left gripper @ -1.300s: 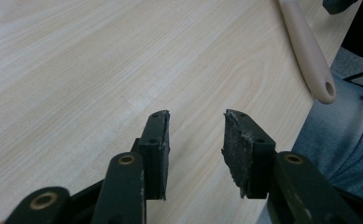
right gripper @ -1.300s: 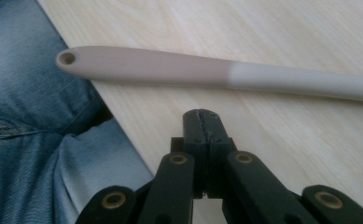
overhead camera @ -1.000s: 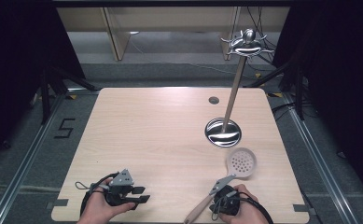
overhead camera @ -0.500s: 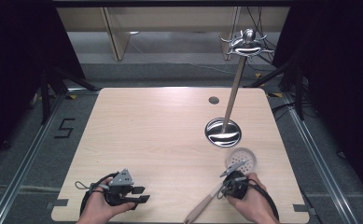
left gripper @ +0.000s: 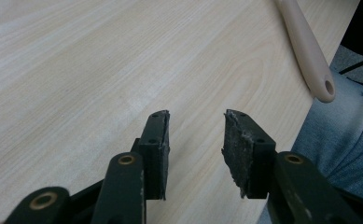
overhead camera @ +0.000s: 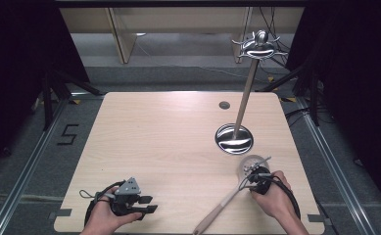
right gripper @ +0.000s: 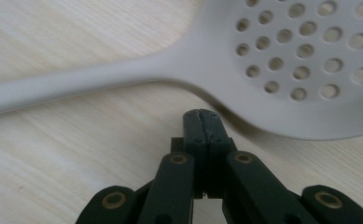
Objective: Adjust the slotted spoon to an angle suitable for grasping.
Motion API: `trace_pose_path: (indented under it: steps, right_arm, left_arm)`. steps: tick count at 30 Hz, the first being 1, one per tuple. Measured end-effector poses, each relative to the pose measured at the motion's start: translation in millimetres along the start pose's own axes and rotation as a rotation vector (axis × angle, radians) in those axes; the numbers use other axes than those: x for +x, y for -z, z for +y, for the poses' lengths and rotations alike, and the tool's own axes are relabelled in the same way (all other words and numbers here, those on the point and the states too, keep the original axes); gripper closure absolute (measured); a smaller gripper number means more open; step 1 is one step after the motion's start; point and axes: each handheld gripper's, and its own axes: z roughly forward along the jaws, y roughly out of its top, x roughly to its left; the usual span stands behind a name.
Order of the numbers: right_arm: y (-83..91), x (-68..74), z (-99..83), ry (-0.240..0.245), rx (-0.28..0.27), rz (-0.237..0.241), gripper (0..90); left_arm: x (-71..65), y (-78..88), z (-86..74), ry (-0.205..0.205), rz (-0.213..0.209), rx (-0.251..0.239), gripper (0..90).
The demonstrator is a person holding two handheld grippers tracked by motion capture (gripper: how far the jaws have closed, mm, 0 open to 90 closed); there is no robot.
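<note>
A beige slotted spoon [overhead camera: 222,204] lies slantwise on the wooden table [overhead camera: 168,142] near its front right, its perforated head [right gripper: 305,56] toward the back and its handle [left gripper: 305,46] reaching the front edge. My right gripper [right gripper: 202,116] hovers just beside the spoon's neck, jaws pressed together with nothing between them. In the high view the right gripper [overhead camera: 254,172] sits over the spoon's head. My left gripper [overhead camera: 146,204] rests at the front left, open and holding nothing, its pads [left gripper: 237,140] apart above bare wood.
A metal stand with a round shiny base [overhead camera: 234,138], a tall pole and hooked top [overhead camera: 258,45] stands right of centre. A small dark cable hole [overhead camera: 224,105] lies toward the back. A trouser leg [left gripper: 342,140] shows past the table's front edge.
The right hand and gripper have moved forward along the spoon, from near its handle up to its neck and head. The left gripper has stayed put.
</note>
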Motion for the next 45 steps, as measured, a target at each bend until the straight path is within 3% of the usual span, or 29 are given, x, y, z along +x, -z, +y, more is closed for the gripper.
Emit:
trace_pose_path:
  steps: [2, 3, 4, 5, 8, 10, 15, 16, 17, 18, 19, 21, 25, 26, 28, 30, 31, 32, 33, 36, 37, 38, 39, 40, 41, 42, 43, 44, 45]
  right_arm:
    - [-0.2, -0.6, 0.7, -0.015, 0.017, 0.008, 90.0]
    - [-3.1, -4.0, 1.5, 0.003, 0.005, -0.008, 90.0]
    - [-3.3, -3.7, 2.2, -0.019, 0.013, -0.006, 90.0]
    - [-3.7, -4.8, 3.5, -0.025, 0.018, 0.008, 90.0]
    - [-4.0, -6.1, 6.2, -0.026, 0.016, 0.002, 90.0]
    - [-4.5, -7.0, 8.1, -0.028, 0.001, -0.029, 90.0]
    - [-6.5, -12.8, 12.5, -0.034, -0.019, -0.029, 90.0]
    - [-5.8, -12.9, 14.6, -0.063, -0.009, -0.033, 90.0]
    - [-8.9, -17.5, 14.7, -0.014, -0.013, -0.051, 90.0]
    - [-8.9, -17.5, 14.7, -0.014, -0.013, -0.051, 90.0]
    - [-8.5, -17.2, 15.9, -0.055, -0.012, -0.019, 90.0]
    - [-6.9, -16.4, 17.8, -0.072, -0.003, -0.029, 90.0]
    - [-1.7, -12.9, 18.4, -0.034, -0.048, -0.037, 89.3]
    - [6.3, -4.9, 18.8, 0.082, -0.07, 0.004, 82.2]
    - [11.3, 7.8, 18.5, 0.246, -0.087, 0.046, 76.1]
    - [14.9, 23.4, 17.2, 0.368, -0.104, 0.093, 70.8]
    - [14.9, 23.4, 17.2, 0.368, -0.104, 0.093, 70.8]
    - [15.8, 30.5, 16.7, 0.435, -0.112, 0.112, 67.7]
    - [18.4, 43.6, 16.5, 0.576, -0.128, 0.151, 62.1]
    - [20.8, 59.2, 17.4, 0.774, -0.13, 0.207, 55.7]
    - [20.8, 59.2, 17.4, 0.774, -0.13, 0.207, 55.7]
    - [20.6, 68.4, 17.0, 0.883, -0.137, 0.221, 52.3]
    - [20.6, 68.4, 17.0, 0.883, -0.137, 0.221, 52.3]
    - [19.7, 76.6, 16.2, 0.985, -0.113, 0.22, 49.3]
    - [19.7, 76.6, 16.2, 0.985, -0.113, 0.22, 49.3]
    - [18.4, 84.0, 14.0, 1.051, -0.067, 0.212, 47.5]
    - [17.6, 86.9, 13.2, 1.076, -0.052, 0.204, 46.8]
    - [17.6, 86.9, 13.2, 1.076, -0.052, 0.204, 46.8]
    - [17.0, 91.6, 11.2, 1.09, 0.0, 0.181, 46.0]
  left_arm:
    - [0.0, 0.1, 0.0, 0.001, 0.002, -0.002, 60.0]
    - [-1.2, -0.1, -0.1, 0.015, -0.009, -0.012, 60.0]
    - [-0.9, 0.0, -0.1, 0.013, -0.005, -0.013, 60.0]
    - [1.0, 0.4, 0.2, -0.012, -0.008, -0.006, 60.0]
    - [1.2, 0.6, 0.3, -0.016, -0.003, -0.001, 60.0]
    - [-0.4, 0.2, 0.1, 0.002, -0.007, -0.013, 60.0]
    - [1.3, 0.8, 0.3, -0.011, -0.009, 0.0, 60.0]
    - [1.6, 1.0, 0.1, -0.014, -0.004, -0.001, 60.0]
    - [1.8, 1.2, 0.1, -0.015, -0.003, -0.002, 60.0]
    - [1.8, 1.2, 0.1, -0.015, -0.003, -0.002, 60.0]
    - [1.8, 1.3, 0.1, -0.013, -0.003, -0.003, 60.0]
    - [1.3, 0.7, -0.2, -0.001, -0.009, -0.012, 60.0]
    - [1.1, 0.8, -0.9, 0.014, -0.007, -0.008, 60.0]
    - [1.2, 0.7, -0.8, 0.014, -0.008, -0.007, 59.9]
    - [1.2, 0.0, -0.7, 0.014, -0.008, -0.006, 59.8]
    - [1.9, 0.7, -0.1, -0.011, -0.002, -0.001, 59.6]
    - [1.9, 0.7, -0.1, -0.011, -0.002, -0.001, 59.5]
    - [1.7, 0.8, 0.0, -0.015, -0.002, -0.002, 59.5]
    - [1.7, 0.9, 0.0, -0.016, -0.002, -0.003, 59.3]
    - [1.8, 0.7, -0.3, -0.017, -0.002, -0.004, 58.7]
    - [1.9, 0.6, -0.4, -0.017, -0.002, -0.004, 58.7]
    - [2.2, 0.7, -0.6, -0.017, 0.0, -0.006, 58.4]
    - [2.2, 0.7, -0.6, -0.017, 0.0, -0.006, 58.2]
    - [1.6, 0.5, -0.5, -0.009, -0.007, -0.016, 58.1]
    - [1.6, 0.5, -0.5, -0.009, -0.007, -0.016, 57.9]
    - [2.0, 0.6, -0.4, -0.012, -0.006, -0.016, 57.8]
    - [2.0, 0.5, -0.5, -0.012, -0.006, -0.016, 57.6]
    - [2.0, 0.5, -0.5, -0.012, -0.006, -0.016, 57.5]
    - [1.8, 0.8, -1.0, 0.0, -0.005, -0.01, 57.4]
